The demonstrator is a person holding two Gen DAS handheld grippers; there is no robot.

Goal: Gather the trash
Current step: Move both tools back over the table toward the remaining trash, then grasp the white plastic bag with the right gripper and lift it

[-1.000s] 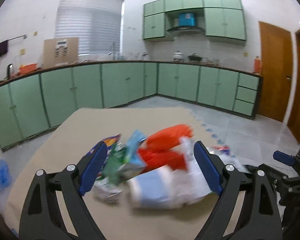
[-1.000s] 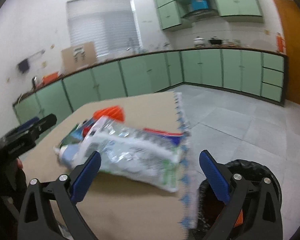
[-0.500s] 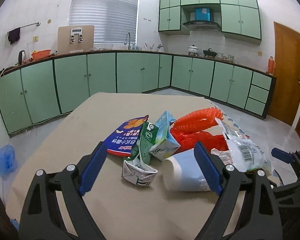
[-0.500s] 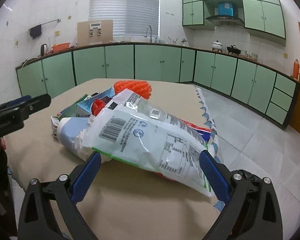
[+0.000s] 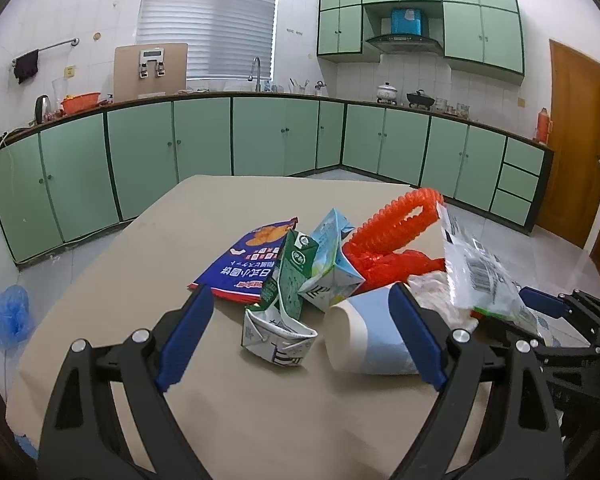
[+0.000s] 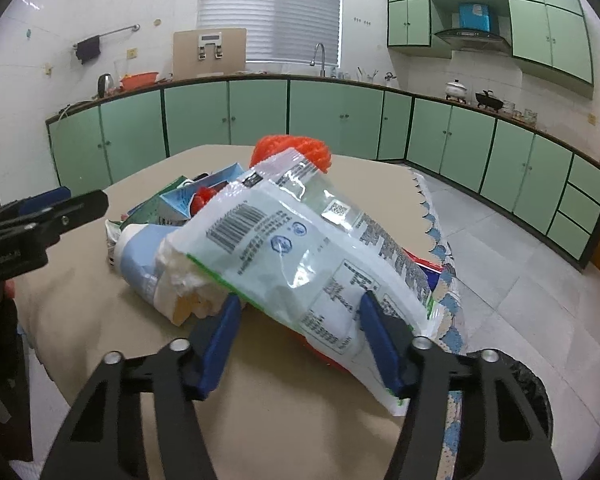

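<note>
A heap of trash lies on the beige table [image 5: 140, 280]. It holds a blue snack bag [image 5: 252, 264], a crushed green-and-white carton [image 5: 278, 336], a pale blue carton [image 5: 332, 264], red-orange netting [image 5: 400, 220] and a tipped paper cup [image 5: 364, 340]. My left gripper [image 5: 300, 296] stands open just short of the crushed carton and the cup, touching neither. A clear printed plastic bag [image 6: 300, 248] drapes over the heap's right side. My right gripper [image 6: 300, 304] has its jaws closing around the bag's near end, which sits between the pads without visible crumpling.
A black-lined bin [image 6: 520, 380] stands on the floor past the table's right edge. A blue bag [image 5: 8, 316] lies on the floor at the left. Green cabinets [image 5: 260, 136] run along the far walls, and an orange door [image 5: 576, 140] is at the right.
Both grippers came in lower and closer to the heap. The right jaws narrowed from wide open to flank the plastic bag's near end. The left jaws kept their width.
</note>
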